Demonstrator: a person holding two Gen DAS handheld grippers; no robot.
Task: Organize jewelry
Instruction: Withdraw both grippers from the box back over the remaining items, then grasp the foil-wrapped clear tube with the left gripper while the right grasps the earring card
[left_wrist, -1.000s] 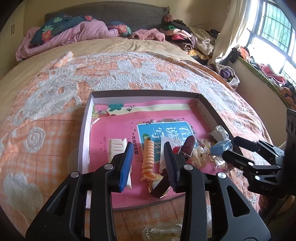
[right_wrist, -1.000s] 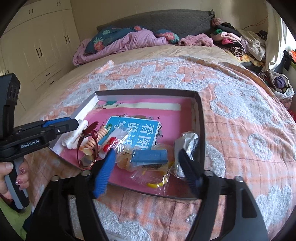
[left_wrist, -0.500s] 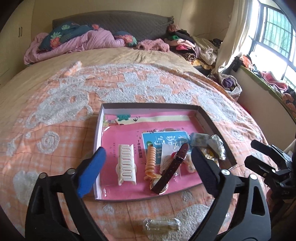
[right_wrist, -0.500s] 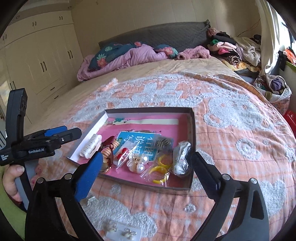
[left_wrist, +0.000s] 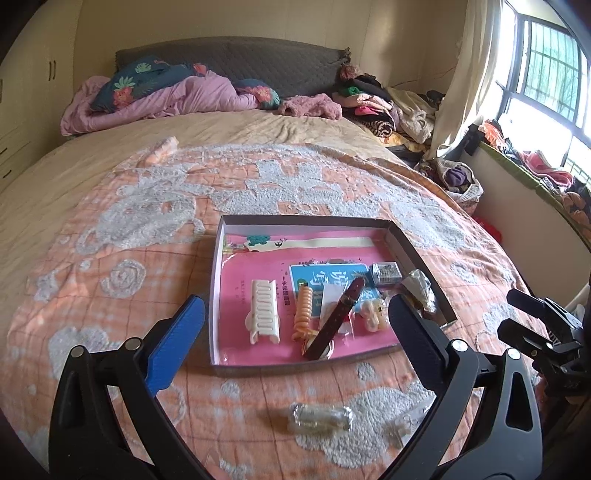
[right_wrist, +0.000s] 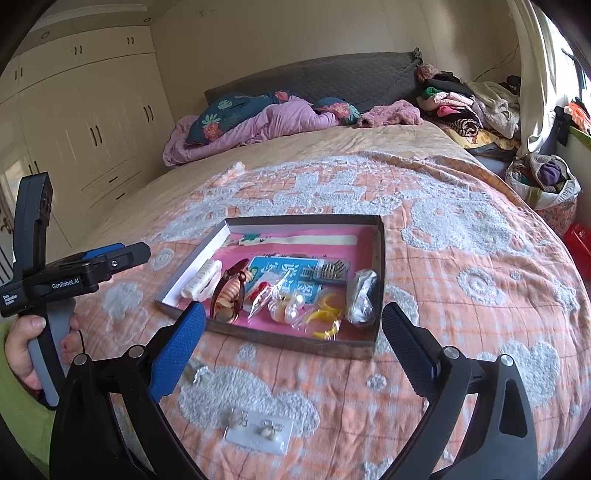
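Observation:
A shallow box (left_wrist: 402, 243) with a pink lining lies on the bed and also shows in the right wrist view (right_wrist: 379, 258). In it lie a white hair claw (left_wrist: 263, 311), an orange coil tie (left_wrist: 303, 310), a dark-strap watch (left_wrist: 334, 325), pearl pieces (right_wrist: 291, 308), yellow rings (right_wrist: 327, 317) and a silvery packet (right_wrist: 364, 299). On the blanket in front lie a clear packet (left_wrist: 319, 417) and an earring card (right_wrist: 258, 432). My left gripper (left_wrist: 295, 349) and right gripper (right_wrist: 293, 347) are both open and empty, held above the blanket short of the box.
The bed has an orange and white blanket (left_wrist: 147, 229). Pink bedding and pillows (left_wrist: 166, 96) lie at the headboard and piled clothes (left_wrist: 384, 107) at the back right. White wardrobes (right_wrist: 74, 122) stand on the left. The other gripper shows at each view's edge (left_wrist: 543, 332).
Both grippers have opened wide and pulled back and up from the box. The watch, coil tie and packets that lay between the fingers now lie in the box.

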